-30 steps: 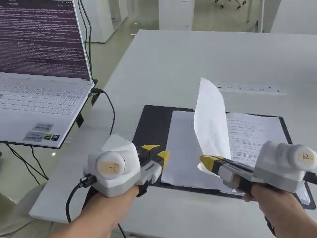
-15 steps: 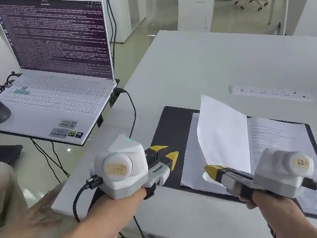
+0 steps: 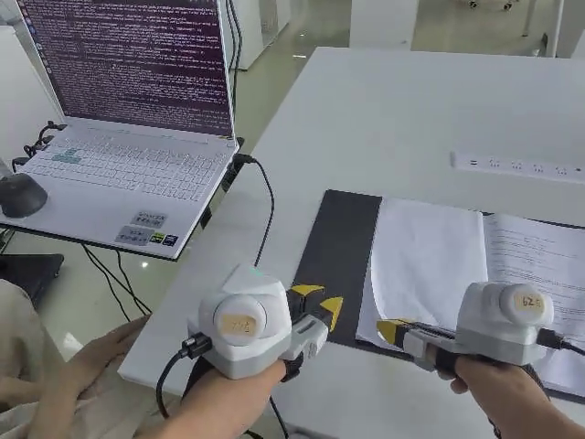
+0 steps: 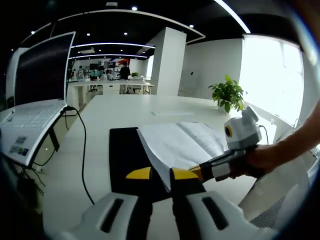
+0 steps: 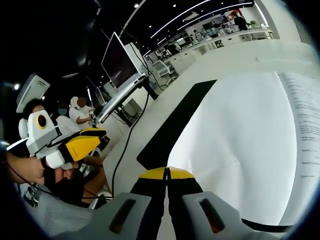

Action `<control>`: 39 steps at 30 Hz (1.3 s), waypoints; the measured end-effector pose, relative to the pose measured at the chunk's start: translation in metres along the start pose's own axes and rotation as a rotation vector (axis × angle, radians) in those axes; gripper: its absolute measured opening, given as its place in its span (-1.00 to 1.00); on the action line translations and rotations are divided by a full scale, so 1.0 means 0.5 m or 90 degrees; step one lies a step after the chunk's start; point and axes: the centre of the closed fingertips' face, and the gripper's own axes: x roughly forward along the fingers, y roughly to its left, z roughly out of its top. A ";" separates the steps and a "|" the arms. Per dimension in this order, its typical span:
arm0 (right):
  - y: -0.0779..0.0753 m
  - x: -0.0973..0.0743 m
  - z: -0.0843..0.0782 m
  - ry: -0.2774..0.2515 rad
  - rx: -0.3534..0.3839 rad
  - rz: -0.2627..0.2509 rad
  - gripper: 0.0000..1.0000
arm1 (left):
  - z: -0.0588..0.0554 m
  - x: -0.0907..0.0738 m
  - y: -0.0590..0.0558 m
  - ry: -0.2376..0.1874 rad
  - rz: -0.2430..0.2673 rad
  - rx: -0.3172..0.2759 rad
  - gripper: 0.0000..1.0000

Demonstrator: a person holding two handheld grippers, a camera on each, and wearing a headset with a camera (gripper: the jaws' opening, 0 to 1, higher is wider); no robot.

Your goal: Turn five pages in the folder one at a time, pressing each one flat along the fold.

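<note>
A black folder (image 3: pixel 338 242) lies open on the white table (image 3: pixel 384 101). A blank white page (image 3: pixel 425 265) lies nearly flat over its left half, and a printed page (image 3: pixel 539 265) shows to the right. My right gripper (image 3: pixel 391 329) is at that blank page's near corner, jaws shut on its edge; the same gripper (image 5: pixel 167 173) has the white sheet (image 5: pixel 235 145) spread ahead of it. My left gripper (image 3: pixel 317 300) hovers open just off the folder's near left edge, nothing between its jaws. From the left gripper (image 4: pixel 162 174) the right gripper (image 4: pixel 200 171) holds the page (image 4: pixel 175 145).
An open laptop (image 3: pixel 128 110) sits left of the table, with a cable (image 3: pixel 265 206) running past the table edge. A power strip (image 3: pixel 521 167) lies behind the folder. A mouse (image 3: pixel 20 194) and a person's hand (image 3: pixel 91 352) are at the far left.
The page that stood upright has come down to the left with my right gripper and now lies almost flat. The head camera has swung left. The left gripper has stayed put.
</note>
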 end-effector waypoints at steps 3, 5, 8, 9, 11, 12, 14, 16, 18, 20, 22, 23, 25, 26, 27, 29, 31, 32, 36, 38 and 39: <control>-0.002 0.009 -0.008 0.009 0.010 0.003 -1.00 | -0.004 0.001 0.002 0.004 0.000 -0.003 -0.76; -0.004 0.016 -0.013 0.011 0.010 0.000 -1.00 | -0.007 0.003 0.003 0.006 0.000 -0.002 -0.76; -0.008 0.026 -0.022 0.018 0.019 -0.001 -1.00 | -0.016 0.008 0.002 0.014 -0.001 0.001 -0.77; -0.009 0.027 -0.024 0.019 0.025 -0.002 -1.00 | -0.018 0.010 0.001 0.016 -0.002 0.001 -0.77; -0.009 0.027 -0.026 0.017 0.035 0.000 -1.00 | -0.022 0.013 0.000 0.019 -0.002 0.003 -0.76; -0.011 0.026 -0.026 0.016 0.037 -0.004 -1.00 | -0.026 0.016 0.000 0.022 -0.005 0.004 -0.77; -0.008 0.023 -0.024 0.008 0.051 0.006 -1.00 | -0.031 0.023 -0.001 0.026 -0.006 0.005 -0.77; -0.010 0.020 -0.025 0.010 0.054 0.004 -0.98 | -0.036 0.029 -0.003 0.031 -0.011 0.008 -0.78; -0.004 0.015 -0.023 0.004 0.065 0.017 -0.91 | -0.043 0.038 -0.005 0.036 -0.017 0.014 -0.78; -0.004 0.007 -0.020 -0.001 0.066 0.020 -0.84 | -0.048 0.047 -0.007 0.041 -0.024 0.020 -0.78; -0.003 -0.004 -0.013 -0.012 0.074 0.027 -0.81 | -0.053 0.059 -0.010 0.046 -0.031 0.023 -0.78; -0.005 -0.010 -0.010 -0.015 0.074 0.026 -0.82 | -0.057 0.064 -0.011 0.050 -0.035 0.025 -0.78; -0.012 -0.029 0.001 -0.033 0.080 0.028 -0.83 | -0.062 0.079 -0.018 0.050 -0.045 0.029 -0.78; -0.022 -0.041 0.006 -0.040 0.085 0.022 -0.84 | -0.067 0.088 -0.023 0.053 -0.053 0.033 -0.78; -0.030 -0.049 0.009 -0.045 0.087 0.018 -0.84 | -0.072 0.095 -0.027 0.057 -0.057 0.037 -0.78; -0.052 -0.071 0.023 -0.068 0.105 0.007 -0.87 | -0.081 0.113 -0.039 0.061 -0.070 0.043 -0.78; -0.080 -0.093 0.035 -0.089 0.127 -0.008 -0.88 | -0.086 0.129 -0.056 0.065 -0.084 0.049 -0.78; -0.089 -0.101 0.040 -0.098 0.132 -0.012 -0.88 | -0.089 0.137 -0.060 0.066 -0.089 0.053 -0.77; -0.126 -0.132 0.058 -0.131 0.171 -0.025 -0.89 | -0.105 0.170 -0.072 0.074 -0.102 0.065 -0.78; -0.147 -0.147 0.068 -0.149 0.196 -0.031 -0.89 | -0.110 0.178 -0.076 0.079 -0.102 0.063 -0.78; -0.157 -0.156 0.072 -0.154 0.203 -0.035 -0.90 | -0.116 0.184 -0.076 0.082 -0.103 0.064 -0.79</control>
